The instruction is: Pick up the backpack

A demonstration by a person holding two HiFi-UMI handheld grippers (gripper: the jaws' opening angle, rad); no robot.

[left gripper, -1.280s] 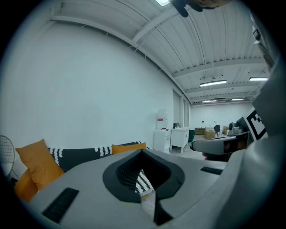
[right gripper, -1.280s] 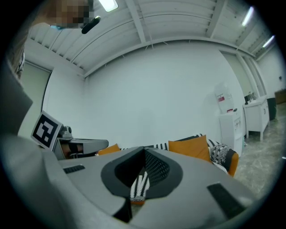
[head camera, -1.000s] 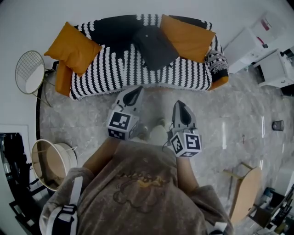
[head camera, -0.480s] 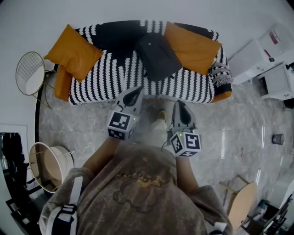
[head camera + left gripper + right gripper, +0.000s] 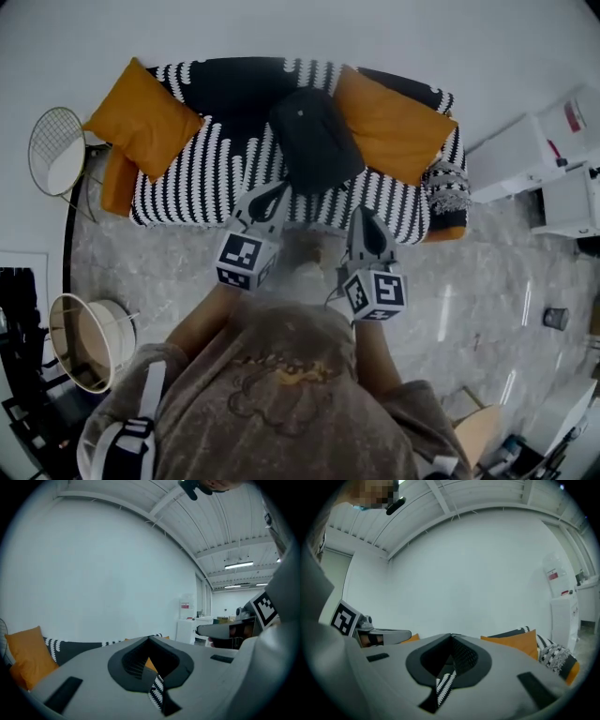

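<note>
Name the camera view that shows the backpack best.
Head view: the whole backpack lies on the striped sofa, seen from above. Both gripper views show only sofa and orange cushions, no backpack.

Sofa (image 5: pixel 225 159) with a black-and-white striped cover, backed against the white wall, standing on a grey marbled floor (image 5: pixel 469 281). On the seat: dark backpack (image 5: pixel 314 139) near the middle; orange left cushion (image 5: pixel 141 117) at the far end; orange right cushion (image 5: pixel 394 122) just beside the backpack. Small dark cup (image 5: pixel 554 319) on the floor, well apart to the right.
</note>
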